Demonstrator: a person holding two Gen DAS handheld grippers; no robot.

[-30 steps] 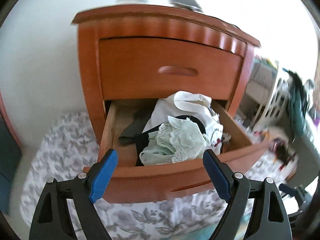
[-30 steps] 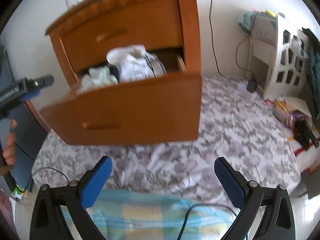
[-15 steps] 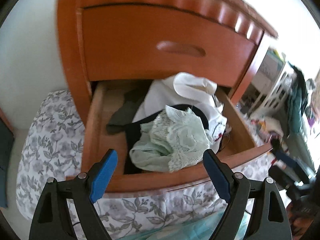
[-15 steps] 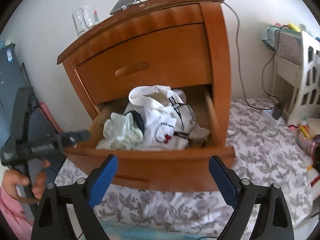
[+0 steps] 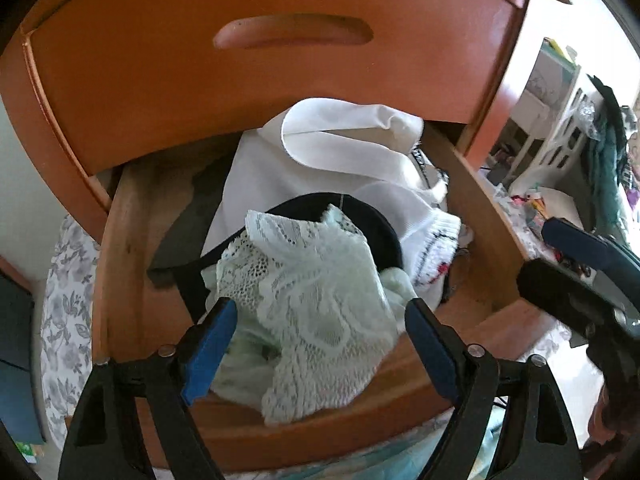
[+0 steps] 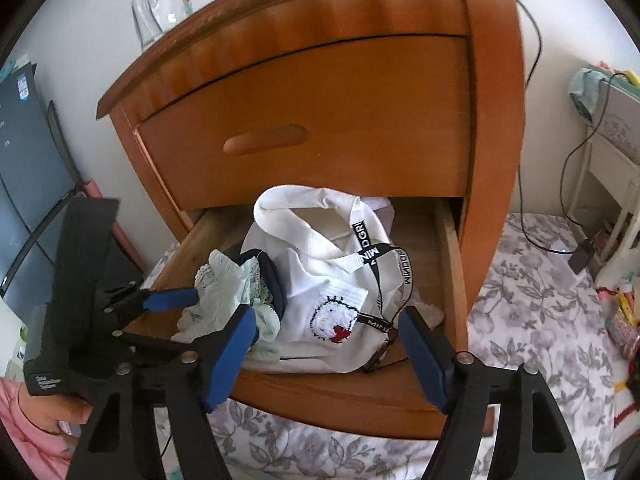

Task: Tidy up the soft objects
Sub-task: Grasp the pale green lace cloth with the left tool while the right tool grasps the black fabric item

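Only right view: glass (image 6: 150, 14) | left: lace garment (image 5: 308, 304)

The open drawer (image 6: 344, 396) of the wooden nightstand (image 6: 492, 92) holds a white bag (image 6: 320, 280), a pale green lace garment (image 5: 316, 304) and dark cloth (image 5: 192, 216). A glass (image 6: 150, 14) stands on the nightstand's top. The nightstand stands on floral fabric (image 6: 532, 320).
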